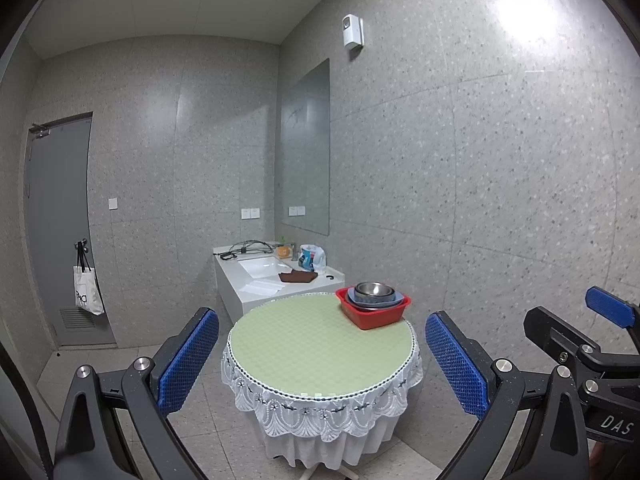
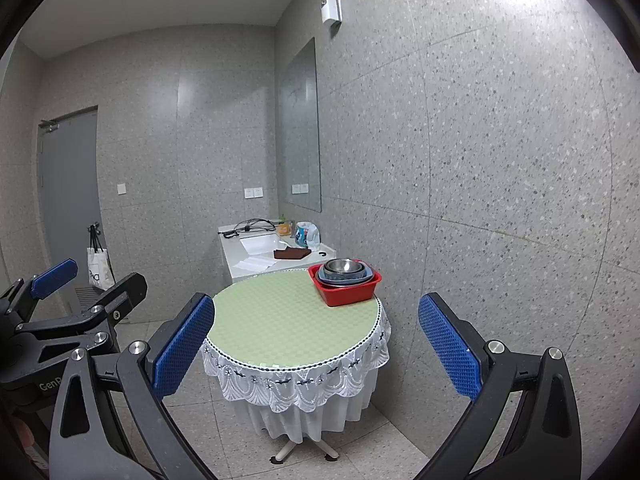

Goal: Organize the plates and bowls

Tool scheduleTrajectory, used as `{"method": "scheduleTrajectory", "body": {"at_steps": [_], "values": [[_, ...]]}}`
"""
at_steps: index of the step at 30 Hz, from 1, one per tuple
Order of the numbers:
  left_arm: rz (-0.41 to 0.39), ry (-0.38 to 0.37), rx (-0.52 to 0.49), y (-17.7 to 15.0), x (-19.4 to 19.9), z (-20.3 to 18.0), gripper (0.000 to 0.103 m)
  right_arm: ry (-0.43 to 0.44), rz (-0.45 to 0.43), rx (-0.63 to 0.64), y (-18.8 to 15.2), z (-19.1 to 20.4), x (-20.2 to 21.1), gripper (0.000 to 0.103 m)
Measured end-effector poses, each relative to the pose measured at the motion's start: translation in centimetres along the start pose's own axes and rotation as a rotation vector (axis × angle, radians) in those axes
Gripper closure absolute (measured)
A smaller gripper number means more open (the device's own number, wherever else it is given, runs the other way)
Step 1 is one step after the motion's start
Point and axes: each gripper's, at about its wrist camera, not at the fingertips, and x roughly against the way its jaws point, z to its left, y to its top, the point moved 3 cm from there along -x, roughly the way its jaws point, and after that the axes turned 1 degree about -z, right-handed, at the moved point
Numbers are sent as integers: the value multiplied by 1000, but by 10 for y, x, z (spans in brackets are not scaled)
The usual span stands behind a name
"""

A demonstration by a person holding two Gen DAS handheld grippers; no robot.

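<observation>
Sitting at the far right edge of the round table [image 1: 304, 344], right of centre in both views, the red basin [image 1: 374, 312] holds nested bowls, a steel bowl [image 1: 374, 289] on top. Both tools hang well short of it, jaws apart and empty: left tool [image 1: 322, 364], right tool [image 2: 316, 344]. By my reading the right tool is nearer. Behind stand a sink counter [image 1: 256, 284], mirror and grey speckled walls.

Readable lettering on the grippers

White letters "DAS" stand on the black body of the right gripper [image 1: 608, 368], seen at the edge of the left wrist view. "GenR", cut off by a finger, stands on the black body of the left gripper [image 2: 60, 320]. The tote bag [image 1: 89, 289] carries dark print too blurred to read.
</observation>
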Motion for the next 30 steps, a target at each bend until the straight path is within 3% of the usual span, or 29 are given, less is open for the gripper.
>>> {"method": "scheduleTrajectory", "body": {"at_steps": [30], "values": [[9,13,-10,0,-28,-1,1,20,13,-12,-4,-7,-22,0]]}}
